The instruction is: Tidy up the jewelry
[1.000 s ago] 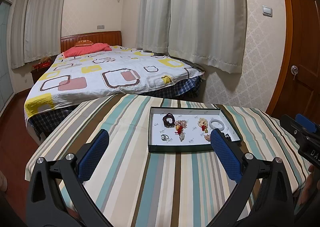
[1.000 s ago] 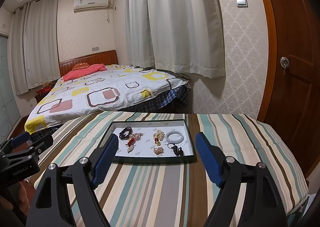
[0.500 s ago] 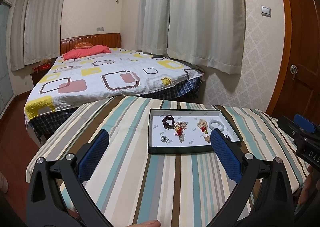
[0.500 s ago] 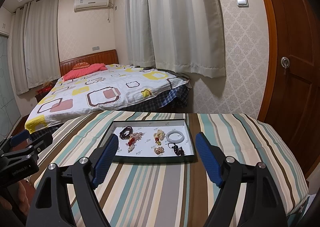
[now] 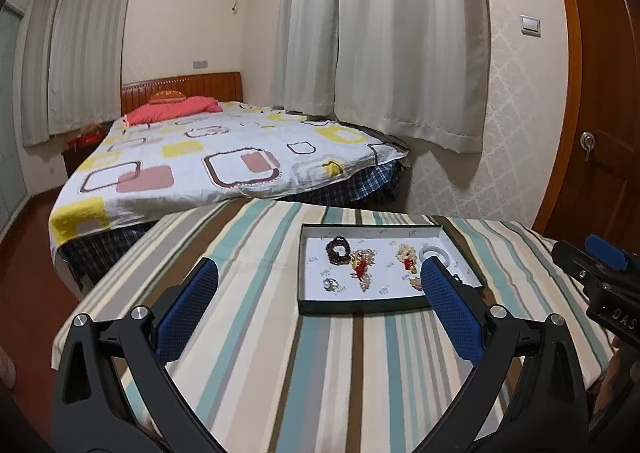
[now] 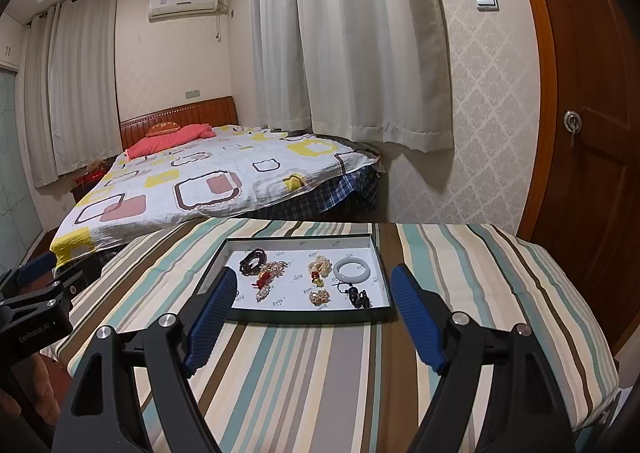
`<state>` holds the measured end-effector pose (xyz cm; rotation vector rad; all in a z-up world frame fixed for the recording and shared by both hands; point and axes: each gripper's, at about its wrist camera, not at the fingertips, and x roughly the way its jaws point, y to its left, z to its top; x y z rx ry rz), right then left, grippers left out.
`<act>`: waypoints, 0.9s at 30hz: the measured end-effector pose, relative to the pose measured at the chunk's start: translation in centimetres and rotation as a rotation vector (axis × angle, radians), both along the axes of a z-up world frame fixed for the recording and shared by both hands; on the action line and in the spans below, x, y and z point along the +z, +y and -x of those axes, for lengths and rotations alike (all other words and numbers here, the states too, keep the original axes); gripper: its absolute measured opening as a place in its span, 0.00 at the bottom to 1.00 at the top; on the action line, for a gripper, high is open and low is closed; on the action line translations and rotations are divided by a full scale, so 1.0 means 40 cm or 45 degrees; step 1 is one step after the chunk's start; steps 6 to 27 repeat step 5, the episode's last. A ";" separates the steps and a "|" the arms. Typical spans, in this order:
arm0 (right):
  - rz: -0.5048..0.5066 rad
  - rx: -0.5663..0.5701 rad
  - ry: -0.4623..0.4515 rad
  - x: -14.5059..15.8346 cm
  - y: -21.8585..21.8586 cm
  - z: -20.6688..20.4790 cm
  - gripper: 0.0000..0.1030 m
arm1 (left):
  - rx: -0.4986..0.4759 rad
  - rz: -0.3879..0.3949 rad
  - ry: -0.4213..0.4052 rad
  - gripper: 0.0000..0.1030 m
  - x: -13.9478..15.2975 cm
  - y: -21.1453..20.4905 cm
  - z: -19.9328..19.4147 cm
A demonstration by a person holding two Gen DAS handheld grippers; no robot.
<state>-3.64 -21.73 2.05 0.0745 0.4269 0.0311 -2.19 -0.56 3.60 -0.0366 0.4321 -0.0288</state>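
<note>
Jewelry lay within the shallow dark-rimmed white-lined tray [image 6: 362,240].
Both grippers, left gripper [image 5: 318,281] and right gripper [image 6: 312,289], were held spread, empty; stage was undetermined.

Beyond the tongs stands a bed [image 6: 208,181] with a patterned quilt and a pink pillow [image 6: 168,139], pale curtains [image 6: 360,53] hang above it, and a wooden door [image 6: 592,133] stands off to the right.
</note>
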 end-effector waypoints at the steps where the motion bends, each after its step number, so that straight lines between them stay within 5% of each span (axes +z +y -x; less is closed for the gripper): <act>1: -0.003 0.001 0.002 0.000 0.000 0.000 0.75 | 0.001 0.001 0.000 0.96 -0.001 0.000 -0.001; 27: -0.004 0.000 0.020 -0.015 -0.008 -0.016 0.75 | -0.002 0.022 0.042 0.96 -0.015 0.010 -0.022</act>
